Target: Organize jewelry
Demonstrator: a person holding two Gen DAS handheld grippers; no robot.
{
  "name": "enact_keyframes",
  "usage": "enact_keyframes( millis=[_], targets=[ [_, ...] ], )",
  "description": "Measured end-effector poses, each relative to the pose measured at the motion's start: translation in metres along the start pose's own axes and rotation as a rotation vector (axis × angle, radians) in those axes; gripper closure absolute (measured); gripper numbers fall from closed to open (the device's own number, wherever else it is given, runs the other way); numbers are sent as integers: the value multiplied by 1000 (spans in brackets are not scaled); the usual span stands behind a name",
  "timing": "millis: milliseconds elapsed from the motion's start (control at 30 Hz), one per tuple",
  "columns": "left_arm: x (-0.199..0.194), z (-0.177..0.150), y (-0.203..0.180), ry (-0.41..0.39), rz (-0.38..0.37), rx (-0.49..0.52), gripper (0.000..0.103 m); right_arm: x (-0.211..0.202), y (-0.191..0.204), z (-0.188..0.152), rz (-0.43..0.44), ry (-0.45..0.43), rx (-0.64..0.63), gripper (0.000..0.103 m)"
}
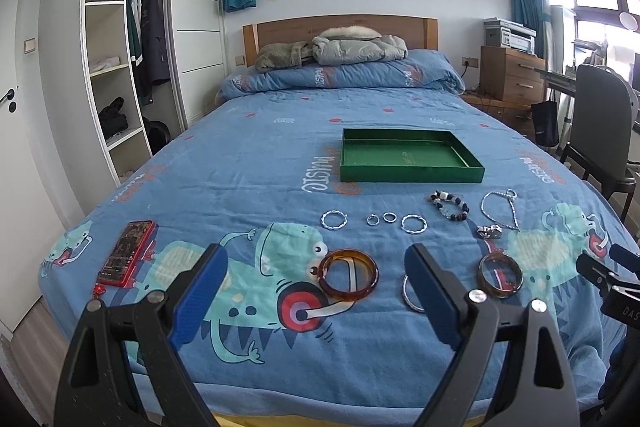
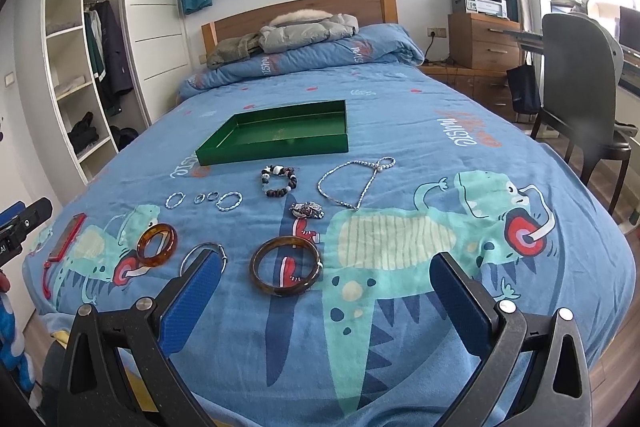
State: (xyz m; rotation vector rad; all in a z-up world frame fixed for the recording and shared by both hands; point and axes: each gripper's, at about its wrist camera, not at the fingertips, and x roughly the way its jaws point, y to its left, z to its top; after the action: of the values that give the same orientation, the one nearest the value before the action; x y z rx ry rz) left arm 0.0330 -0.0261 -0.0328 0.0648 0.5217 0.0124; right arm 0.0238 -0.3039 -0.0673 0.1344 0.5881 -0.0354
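An empty green tray (image 1: 410, 174) (image 2: 272, 149) lies mid-bed. Nearer the foot lies jewelry: two amber bangles (image 1: 348, 273) (image 1: 500, 275), a silver bangle (image 1: 410, 295) partly behind my finger, several small silver rings (image 1: 333, 219), a beaded bracelet (image 1: 450, 205), a silver chain necklace (image 1: 500, 211) and a metal brooch (image 1: 491, 231). In the right wrist view the amber bangles (image 2: 157, 243) (image 2: 285, 265), beaded bracelet (image 2: 280, 181) and necklace (image 2: 356, 183) show too. My left gripper (image 1: 316, 291) and right gripper (image 2: 326, 301) hover open above the bed's foot, holding nothing.
A red phone (image 1: 126, 253) lies at the bed's left edge. A folded duvet (image 1: 340, 75) and jackets sit by the headboard. An open wardrobe (image 1: 116, 59) stands left; a chair (image 1: 600, 123), drawers and a printer stand right.
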Motion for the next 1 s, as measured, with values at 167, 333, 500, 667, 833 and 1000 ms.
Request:
enact_keyframes(
  millis=[167, 333, 500, 667, 833, 1000],
  targets=[
    [7, -2, -5, 41, -3, 8, 13, 4, 2, -1, 2, 10, -6, 1],
    [16, -4, -8, 94, -15, 9, 13, 7, 3, -2, 7, 16, -9, 4],
    [22, -5, -8, 114, -14, -5, 13, 8, 4, -1, 10, 20, -18, 7],
    [24, -2, -10, 119, -11, -3, 13, 8, 5, 2, 16, 19, -29, 11],
    [23, 3, -16, 107, -3, 8, 13, 9, 5, 7, 22, 12, -39, 12],
    [23, 6, -22, 103, 6, 16, 13, 9, 3, 9, 27, 10, -48, 17]
  ],
)
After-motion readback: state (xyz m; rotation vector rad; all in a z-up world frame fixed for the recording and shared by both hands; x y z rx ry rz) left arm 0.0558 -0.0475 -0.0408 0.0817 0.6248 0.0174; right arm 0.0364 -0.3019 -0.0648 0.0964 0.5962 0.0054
